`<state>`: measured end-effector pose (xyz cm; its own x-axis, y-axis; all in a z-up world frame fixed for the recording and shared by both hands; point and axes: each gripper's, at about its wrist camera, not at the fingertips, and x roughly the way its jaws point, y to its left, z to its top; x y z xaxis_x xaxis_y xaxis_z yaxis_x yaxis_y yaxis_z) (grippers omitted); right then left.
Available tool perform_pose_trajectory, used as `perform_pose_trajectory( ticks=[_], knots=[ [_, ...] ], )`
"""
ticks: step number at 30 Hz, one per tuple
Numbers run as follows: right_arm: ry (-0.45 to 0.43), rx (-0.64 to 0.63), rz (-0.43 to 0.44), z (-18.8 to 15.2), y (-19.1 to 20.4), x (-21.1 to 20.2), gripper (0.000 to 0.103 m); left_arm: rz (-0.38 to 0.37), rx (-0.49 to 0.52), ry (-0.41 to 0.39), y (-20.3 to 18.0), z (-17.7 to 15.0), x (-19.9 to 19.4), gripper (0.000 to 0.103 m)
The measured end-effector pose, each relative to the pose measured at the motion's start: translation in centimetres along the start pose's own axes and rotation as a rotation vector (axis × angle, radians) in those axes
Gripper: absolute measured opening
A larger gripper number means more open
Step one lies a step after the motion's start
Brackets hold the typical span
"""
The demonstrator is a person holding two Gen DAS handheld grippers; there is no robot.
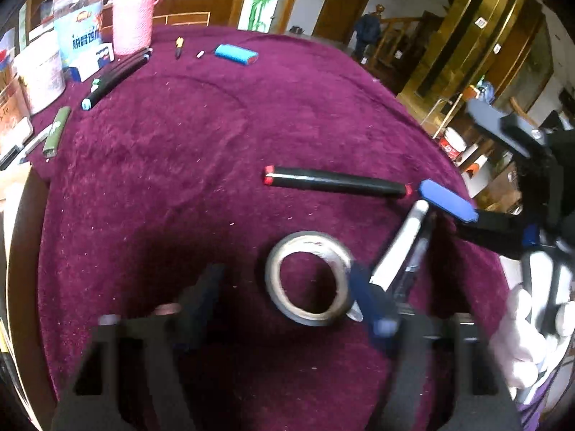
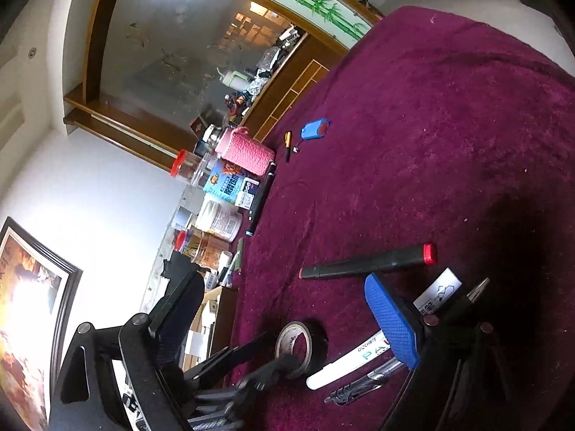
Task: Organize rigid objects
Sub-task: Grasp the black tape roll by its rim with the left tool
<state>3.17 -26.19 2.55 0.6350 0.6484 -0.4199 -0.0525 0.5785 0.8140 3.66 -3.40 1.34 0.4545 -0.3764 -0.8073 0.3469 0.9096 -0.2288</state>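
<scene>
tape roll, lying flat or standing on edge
Lying flat. In the left wrist view the tape roll shows as a full ring on the purple cloth, which is visible through its hole.

I have open purple bench [image 1: 161,179] through the middle and toward the far edge, wide enough to pass either tongs. Close in it is crowded: the tape roll [image 1: 309,278], the white marker [image 1: 399,248] and the black marker [image 1: 336,181] lie near together. Jars and boxes [image 1: 72,36] wall off the far-left rim, with more pens [image 1: 115,75] just beside them.
</scene>
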Motion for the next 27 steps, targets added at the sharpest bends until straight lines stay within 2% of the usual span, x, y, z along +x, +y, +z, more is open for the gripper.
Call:
perform_pose_trajectory(
  ticks=[1,2,3,6,8,11,12,13,14,15,23,27],
  knots=[
    [0.008,-0.001,-0.009,0.0,0.0,0.2,0.093,0.024,0.027,-0.006,-0.2,0.0,0.0,0.042],
    [0.015,-0.004,-0.017,-0.1,0.1,0.3,0.093,0.037,0.057,-0.004,-0.5,-0.1,0.1,0.031],
    [0.016,-0.007,-0.022,-0.1,0.1,0.3,0.093,0.050,0.086,-0.003,-0.9,-0.2,0.2,0.028],
    [-0.001,-0.029,-0.045,-0.2,0.4,0.0,0.093,0.073,0.142,0.000,-2.0,0.0,0.6,0.028],
    [-0.016,-0.034,-0.058,-0.2,0.5,-0.2,0.093,0.092,0.184,-0.004,-3.0,0.1,1.1,0.036],
    [-0.028,-0.027,-0.073,-0.1,0.2,-0.4,0.093,0.116,0.249,-0.031,-4.0,0.1,1.4,0.036],
    [-0.030,-0.024,-0.077,0.0,0.1,-0.3,0.093,0.123,0.258,-0.030,-4.2,0.1,1.4,0.033],
    [-0.033,-0.022,-0.082,0.0,0.0,-0.4,0.093,0.133,0.266,-0.020,-4.2,0.0,1.4,0.023],
    [-0.036,-0.021,-0.087,0.0,0.0,-0.4,0.093,0.106,0.266,-0.017,-4.0,0.0,1.4,0.011],
    [-0.039,-0.022,-0.093,0.1,0.0,-0.4,0.093,0.095,0.263,-0.019,-4.0,-0.1,1.2,0.010],
    [-0.057,-0.038,-0.139,0.2,-0.1,-0.4,0.093,-0.009,0.168,-0.049,-2.5,-1.4,-1.8,0.010],
    [-0.057,-0.037,-0.148,0.3,-0.4,-0.3,0.093,-0.050,0.106,-0.092,-1.1,-2.7,-5.3,0.010]
  ],
)
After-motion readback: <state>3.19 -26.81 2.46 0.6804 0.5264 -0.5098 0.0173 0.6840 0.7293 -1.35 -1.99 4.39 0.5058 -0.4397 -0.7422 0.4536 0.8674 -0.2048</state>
